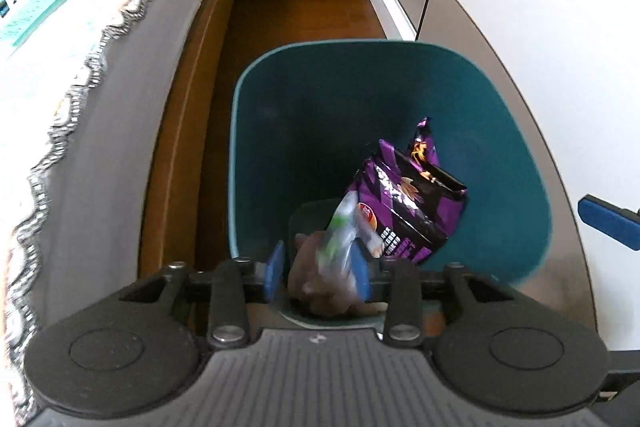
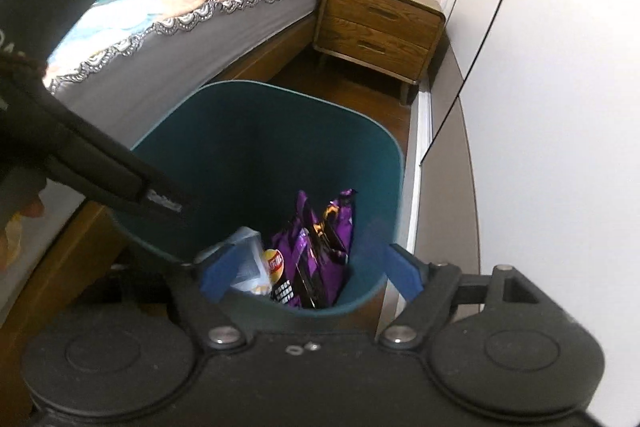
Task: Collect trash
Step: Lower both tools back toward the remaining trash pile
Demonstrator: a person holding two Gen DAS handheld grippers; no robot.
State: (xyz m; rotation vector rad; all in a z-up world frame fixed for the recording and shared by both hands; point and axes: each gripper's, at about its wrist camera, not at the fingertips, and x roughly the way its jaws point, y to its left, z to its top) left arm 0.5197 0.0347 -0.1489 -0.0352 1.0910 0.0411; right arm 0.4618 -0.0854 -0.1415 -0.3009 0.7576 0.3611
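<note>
The left gripper (image 1: 318, 269) hangs over the near rim of a teal bin (image 1: 500, 131), its blue pads part-way spread. A crumpled clear wrapper (image 1: 344, 239) with a red and yellow logo sits between them, blurred; it lies close against the right pad, but whether that pad touches it cannot be told, and a gap shows on the left side. Below the wrapper is a brownish lump of rubbish (image 1: 316, 287), too blurred to name.

The right gripper (image 2: 310, 277) hovers over the same bin (image 2: 256, 131) with its jaws spread wide and nothing between the pads. Under it, inside the bin, the clear wrapper (image 2: 256, 267) lies just beside a purple snack bag (image 2: 316, 259), which leans upright against the bin's right wall. The purple bag (image 1: 408, 199) stands a little beyond the left gripper's pads.

Farther off, a bed (image 2: 168, 23) with a fringed cover runs along the left of the bin, a wooden nightstand (image 2: 380, 31) stands past it, and white cupboard doors (image 2: 560, 107) line the right.
</note>
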